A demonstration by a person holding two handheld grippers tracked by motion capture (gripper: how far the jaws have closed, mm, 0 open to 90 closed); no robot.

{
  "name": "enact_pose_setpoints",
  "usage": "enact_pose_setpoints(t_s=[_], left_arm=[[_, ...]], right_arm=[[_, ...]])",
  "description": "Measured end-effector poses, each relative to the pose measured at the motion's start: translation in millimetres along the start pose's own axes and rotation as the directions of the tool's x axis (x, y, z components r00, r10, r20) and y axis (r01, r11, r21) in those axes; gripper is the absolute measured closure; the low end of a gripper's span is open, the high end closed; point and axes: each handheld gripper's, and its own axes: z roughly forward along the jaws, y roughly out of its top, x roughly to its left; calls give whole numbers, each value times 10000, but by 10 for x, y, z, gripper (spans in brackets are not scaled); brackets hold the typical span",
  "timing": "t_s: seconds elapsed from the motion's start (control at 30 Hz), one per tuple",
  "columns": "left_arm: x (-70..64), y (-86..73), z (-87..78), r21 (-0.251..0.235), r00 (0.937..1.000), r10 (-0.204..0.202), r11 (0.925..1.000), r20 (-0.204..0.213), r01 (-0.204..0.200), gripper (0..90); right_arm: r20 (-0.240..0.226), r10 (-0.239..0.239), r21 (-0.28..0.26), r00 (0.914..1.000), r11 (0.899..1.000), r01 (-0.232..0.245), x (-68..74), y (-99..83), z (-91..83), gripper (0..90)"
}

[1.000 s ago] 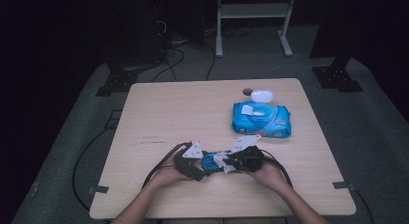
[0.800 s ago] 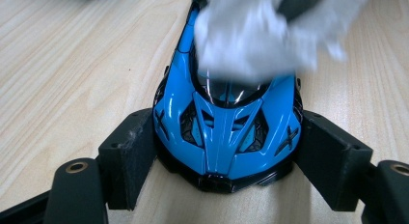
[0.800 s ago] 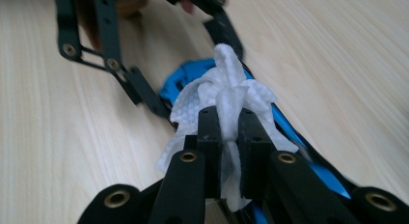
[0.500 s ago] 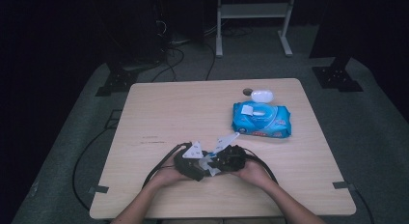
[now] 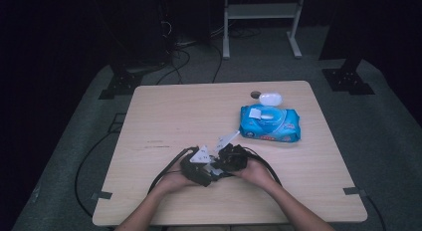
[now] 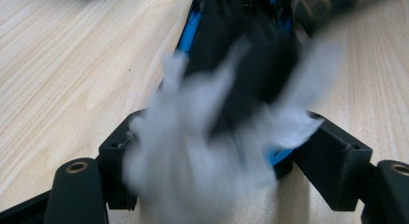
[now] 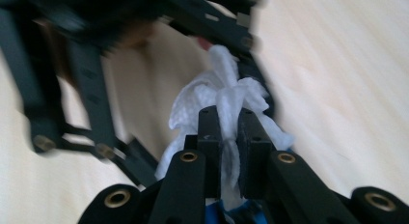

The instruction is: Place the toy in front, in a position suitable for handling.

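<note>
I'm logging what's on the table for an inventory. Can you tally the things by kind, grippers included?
Blue wet-wipe pack: 1
White lid or cap beside the pack: 1
White wipe, pinched in the right gripper: 1
Handheld grippers, counting the left gripper: 2
Total: 5

Wipes pack (image 5: 269,123) on table (image 5: 164,116), right of centre; lid (image 5: 270,98) just behind.

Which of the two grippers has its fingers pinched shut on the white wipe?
The right gripper: its fingers are closed together with the white wipe squeezed between them. The left gripper has its fingers spread wide, the wipe loose between them.
</note>
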Motion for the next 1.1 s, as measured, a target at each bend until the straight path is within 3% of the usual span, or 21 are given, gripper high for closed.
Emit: enact_pose_setpoints(t_s=[0.03, 0.07, 0.1, 0.2, 0.23, 0.37, 0.47, 0.6, 0.77, 0.87, 1.1], left_arm=[[7, -5, 4, -50, 10000, -13, 10000, 29, 13, 253], [7, -5, 4, -50, 10000, -13, 10000, 29, 13, 253], [3, 1, 10, -36, 10000, 3, 10000, -3, -3, 253], [2, 4, 7, 15, 10000, -3, 10000, -1, 3, 253], [2, 2, 4, 22, 10000, -6, 10000, -8, 6, 253], [4, -8, -3, -8, 10000, 30, 10000, -32, -30, 253], [-3, 9, 5, 70, 10000, 0, 10000, -45, 1, 253], [5, 8, 6, 56, 10000, 88, 9999, -42, -88, 254], [1, 16, 5, 124, 9999, 130, 9998, -71, -129, 254], [2, 12, 3, 111, 9999, 82, 9999, -65, -81, 254], [5, 11, 2, 129, 10000, 72, 9999, -35, -71, 253]], right_arm=[[90, 314, -69, 9995, 9995, -314, -71, -45, -67, 818], [90, 314, -69, 9995, 9995, -314, -71, -45, -67, 818], [182, 702, -174, 9974, 9974, -699, -134, -77, -111, 818], [256, 737, -179, 9970, 9972, -733, -126, -74, -97, 818], [422, 293, -136, 9987, 9995, -287, -61, -45, -40, 818], [414, 105, -130, 9991, 9999, -100, -34, -27, -10, 819], [343, 501, -168, 9982, 9986, -495, -115, -65, -77, 819], [632, 1108, -439, 9918, 9932, -1081, -245, -190, -222, 820], [828, 987, -616, 9917, 9937, -938, -205, -238, -276, 820], [870, 1101, -647, 9901, 9924, -1046, -236, -281, -325, 820], [1182, 1692, -661, 9785, 9845, -1623, -351, -577, -571, 820]])
